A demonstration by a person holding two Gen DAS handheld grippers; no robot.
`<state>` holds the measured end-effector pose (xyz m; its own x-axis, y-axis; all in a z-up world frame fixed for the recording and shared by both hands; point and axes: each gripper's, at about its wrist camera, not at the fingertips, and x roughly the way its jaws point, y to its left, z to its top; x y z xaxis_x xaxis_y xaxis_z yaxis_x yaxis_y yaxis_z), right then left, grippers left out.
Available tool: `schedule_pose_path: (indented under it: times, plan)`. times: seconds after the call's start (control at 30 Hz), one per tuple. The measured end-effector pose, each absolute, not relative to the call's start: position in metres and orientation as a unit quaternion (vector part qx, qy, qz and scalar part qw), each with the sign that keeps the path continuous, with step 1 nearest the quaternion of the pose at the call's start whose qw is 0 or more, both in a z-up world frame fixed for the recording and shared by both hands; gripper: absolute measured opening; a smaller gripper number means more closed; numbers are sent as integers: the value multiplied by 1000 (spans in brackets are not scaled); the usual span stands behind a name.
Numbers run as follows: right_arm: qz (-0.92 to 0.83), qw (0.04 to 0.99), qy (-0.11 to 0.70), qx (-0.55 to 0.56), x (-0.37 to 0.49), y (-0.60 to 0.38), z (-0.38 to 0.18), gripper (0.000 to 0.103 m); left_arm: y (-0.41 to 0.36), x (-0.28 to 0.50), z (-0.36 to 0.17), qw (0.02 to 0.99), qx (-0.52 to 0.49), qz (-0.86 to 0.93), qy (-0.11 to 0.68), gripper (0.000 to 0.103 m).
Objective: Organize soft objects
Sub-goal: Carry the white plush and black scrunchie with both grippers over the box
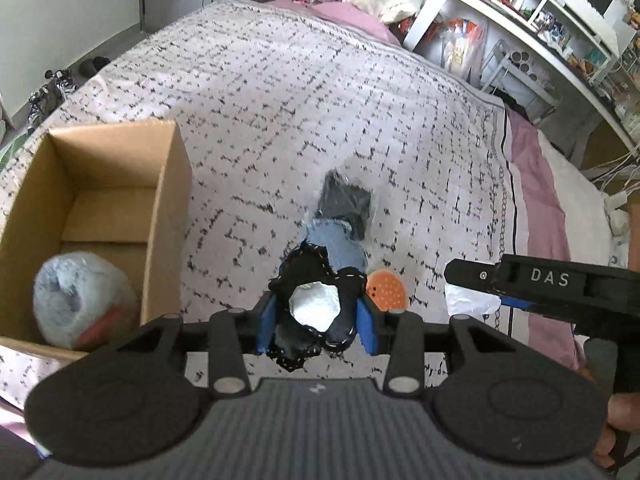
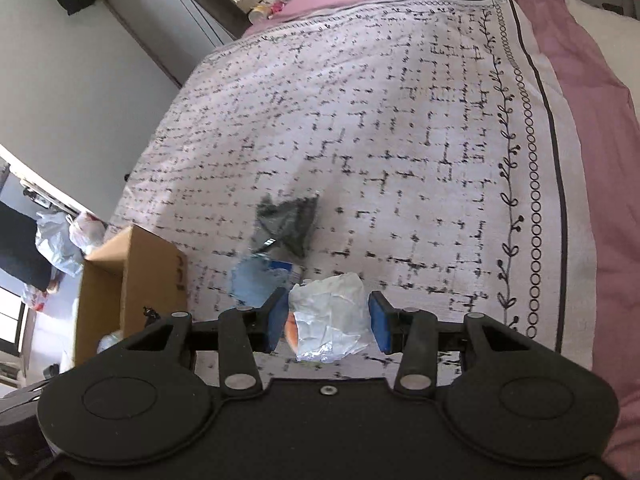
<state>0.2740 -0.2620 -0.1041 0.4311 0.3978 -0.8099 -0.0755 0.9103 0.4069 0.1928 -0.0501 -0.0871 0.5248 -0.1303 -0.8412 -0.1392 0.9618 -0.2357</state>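
The left gripper [image 1: 318, 320] has its blue fingers [image 1: 267, 326] squeezed on a black soft thing with white stitches [image 1: 312, 280], and a bit of white wrap shows in the middle of it. It hangs above the bed [image 1: 280, 100], just right of the cardboard box [image 1: 168, 216]. A pale blue bundle in clear wrap [image 1: 80, 300] already sits inside the box. On the bed past the fingers lie a light blue cloth piece [image 1: 340, 244], a dark grey packet [image 1: 346, 200] and an orange round thing with dots [image 1: 386, 290]. The right gripper [image 2: 329, 320] has its fingers on both sides of a crinkly white wrapped thing [image 2: 330, 316]; they look closed on it, and it seems to be lifted, though I cannot be sure it is off the bed. I think the job now is to put the black thing into the box. To do it well, carry it over the box wall, keep it high so it does not bump the edge, and bring it down in the free space beside the blue bundle. Only then let go. The thing is floppy, so hold it firmly and move slowly. The right one should wait its turn so the two do not knock together.
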Motion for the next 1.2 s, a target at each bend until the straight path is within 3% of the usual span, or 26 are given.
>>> schedule_pose_path:
  times: [0.57,1.2]
  plan:
    - [181,839,486,163,275,-201,-66,43,13,199,-68,867,-162,12,472,42]
    - [216,821,509,144,280,-103,-66,43,112,203,-80,856,-192,56,477,42]
